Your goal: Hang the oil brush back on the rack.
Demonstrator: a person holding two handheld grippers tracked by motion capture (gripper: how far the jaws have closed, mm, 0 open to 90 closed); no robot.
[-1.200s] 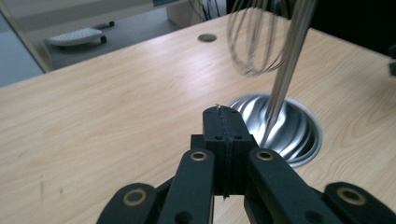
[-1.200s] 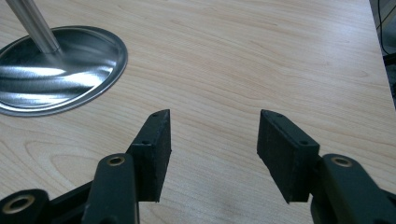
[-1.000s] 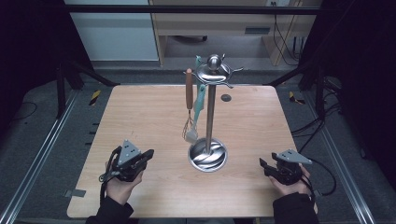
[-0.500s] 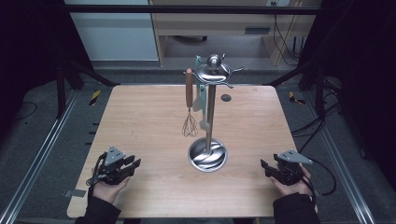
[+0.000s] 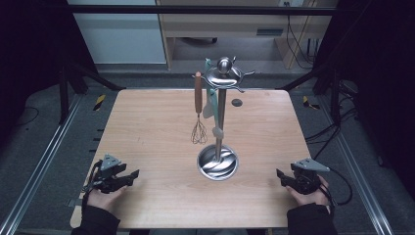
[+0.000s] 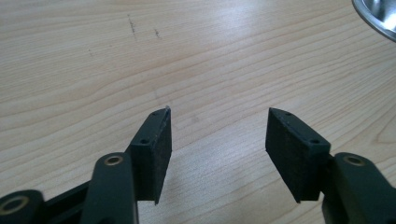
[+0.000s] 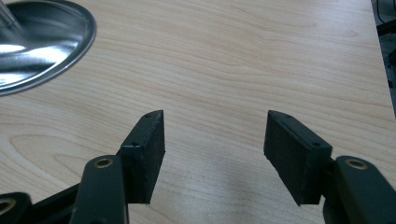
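1. High view: a pale wooden worktop (image 5: 147, 127) carries a polished metal utensil stand (image 5: 219, 117) near its middle, with a round dished base (image 5: 218, 164) and an upright pole topped by a hooked crown.
2. From the crown hang a whisk (image 5: 198, 110) with a brown wooden handle, wire head down and clear of the worktop, and just beside it a pale green utensil (image 5: 209, 98) partly hidden by the pole, so its kind cannot be told.
3. A small dark round spot (image 5: 237, 102) lies on the worktop behind the stand, toward the far edge.
4. The left tongs (image 5: 131, 175) sit low at the near left corner in a person's left hand (image 5: 103, 195), pointing right toward the stand, well apart from it.
5. Left gripper view: the left tongs (image 6: 217, 133) stand wide apart with bare wood between the pads, gripping nothing; the rim of the base (image 6: 376, 16) shows at the upper right corner.
6. The right tongs (image 5: 280, 175) rest at the near right corner in the right hand (image 5: 307, 193), pointing left toward the stand.
7. Right gripper view: the right tongs (image 7: 215, 133) are likewise wide and empty over the wood, with the shiny base (image 7: 39, 39) at the upper left.
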